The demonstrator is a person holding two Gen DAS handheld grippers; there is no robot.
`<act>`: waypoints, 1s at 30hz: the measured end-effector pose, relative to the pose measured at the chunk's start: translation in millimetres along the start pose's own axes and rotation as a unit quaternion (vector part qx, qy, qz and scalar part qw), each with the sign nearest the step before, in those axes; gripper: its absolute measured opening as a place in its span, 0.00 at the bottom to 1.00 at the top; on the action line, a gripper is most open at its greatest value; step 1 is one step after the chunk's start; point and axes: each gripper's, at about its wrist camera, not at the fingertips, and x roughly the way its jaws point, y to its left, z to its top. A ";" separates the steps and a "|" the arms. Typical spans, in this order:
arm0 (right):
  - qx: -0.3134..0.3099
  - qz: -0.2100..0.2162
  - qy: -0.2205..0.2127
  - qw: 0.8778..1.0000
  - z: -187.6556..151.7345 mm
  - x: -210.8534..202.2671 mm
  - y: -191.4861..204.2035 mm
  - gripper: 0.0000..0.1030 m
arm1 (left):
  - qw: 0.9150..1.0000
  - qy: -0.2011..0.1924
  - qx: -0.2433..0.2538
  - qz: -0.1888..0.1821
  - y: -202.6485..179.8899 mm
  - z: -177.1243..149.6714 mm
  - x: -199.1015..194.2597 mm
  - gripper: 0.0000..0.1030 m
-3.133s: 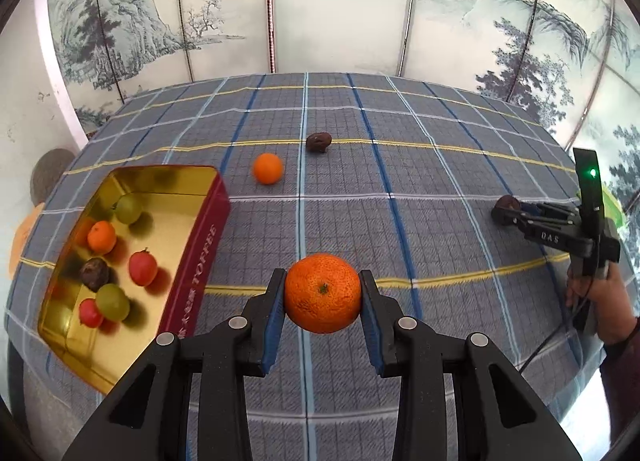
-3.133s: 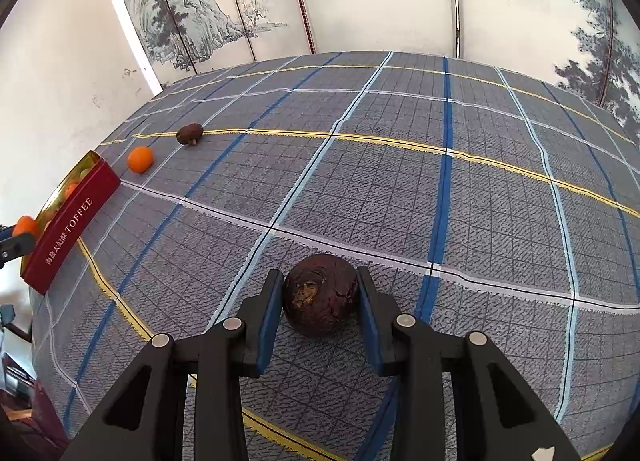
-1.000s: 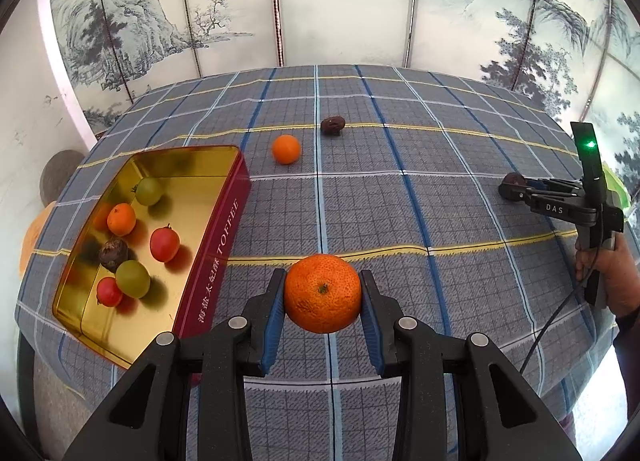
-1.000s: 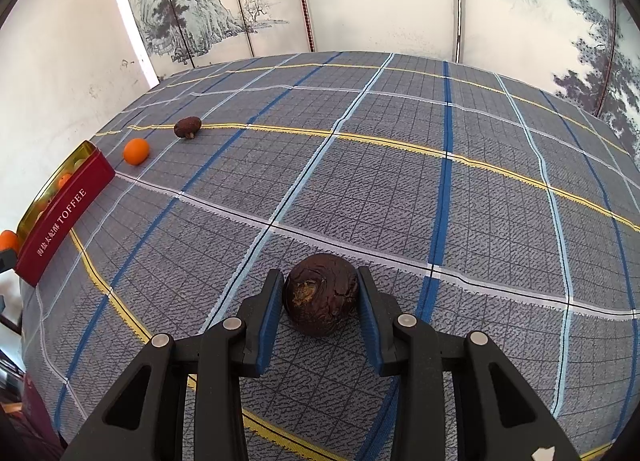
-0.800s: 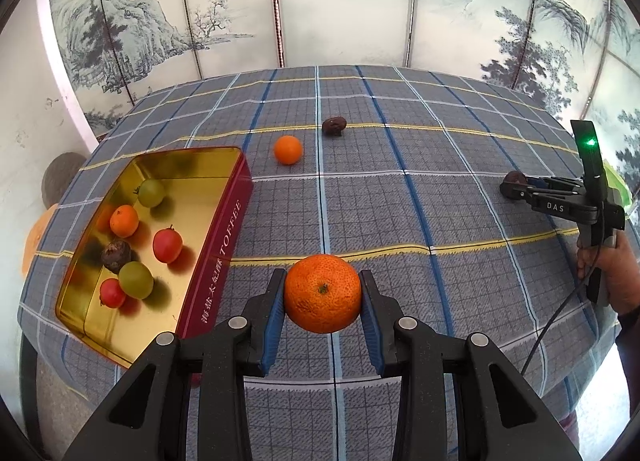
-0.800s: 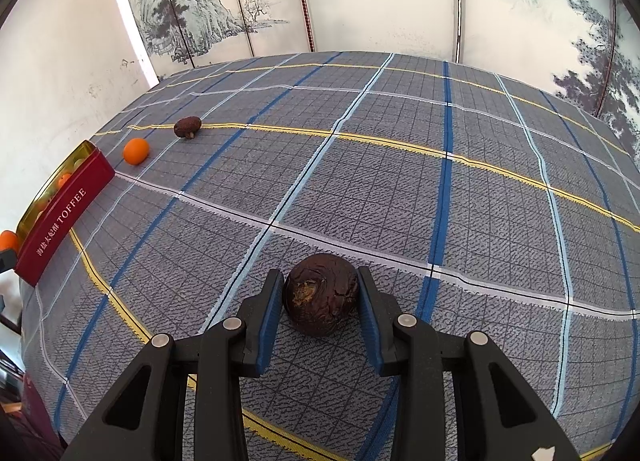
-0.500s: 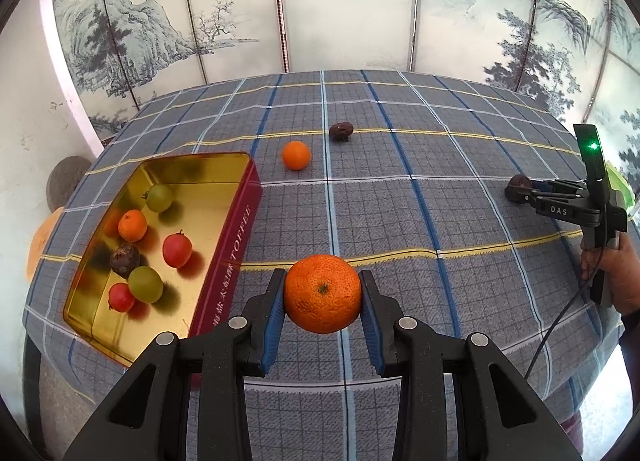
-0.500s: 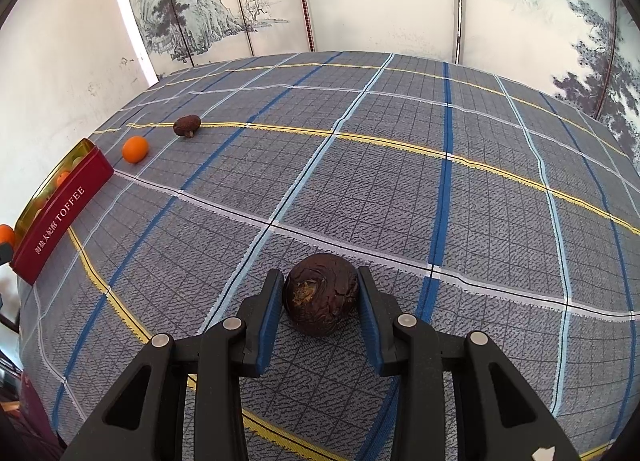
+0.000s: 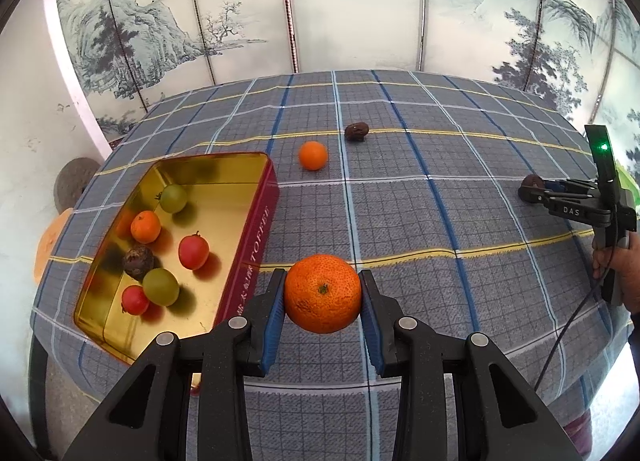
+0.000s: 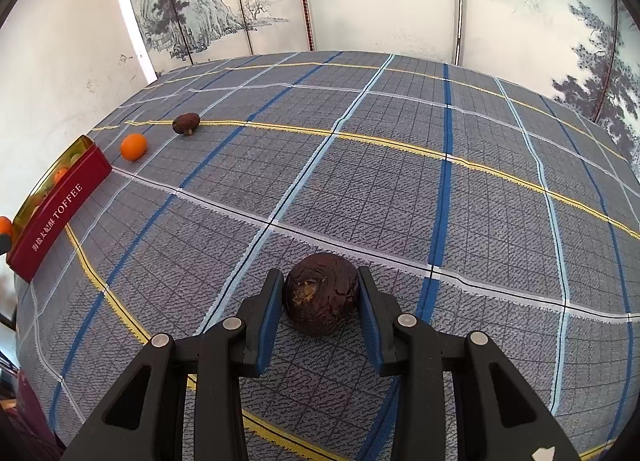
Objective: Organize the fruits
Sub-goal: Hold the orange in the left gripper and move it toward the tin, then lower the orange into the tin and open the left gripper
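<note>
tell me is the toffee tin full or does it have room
Has room: the open toffee tin holds six small fruits, with bare gold floor showing at its far end.

Your left gripper (image 9: 322, 293) w/ the tangerine (image 9: 322, 293) now sits nearer the tin's (image 9: 256, 237) right wall; tin shows more to its left.

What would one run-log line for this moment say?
left tongs: shut on orange | right tongs: shut on dark fruit | tin: six fruits inside
</note>
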 end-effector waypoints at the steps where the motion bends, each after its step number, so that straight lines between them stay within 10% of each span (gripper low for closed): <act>1: 0.000 -0.001 0.000 1.000 -0.2 0.0 -1.1 0.33 | 1.000 0.000 0.000 0.001 1.0 0.2 0.2 0.35; 30: -0.013 -0.010 0.002 1.000 0.6 1.0 0.0 0.36 | 0.999 0.013 -0.009 0.046 48.4 6.3 14.3 0.35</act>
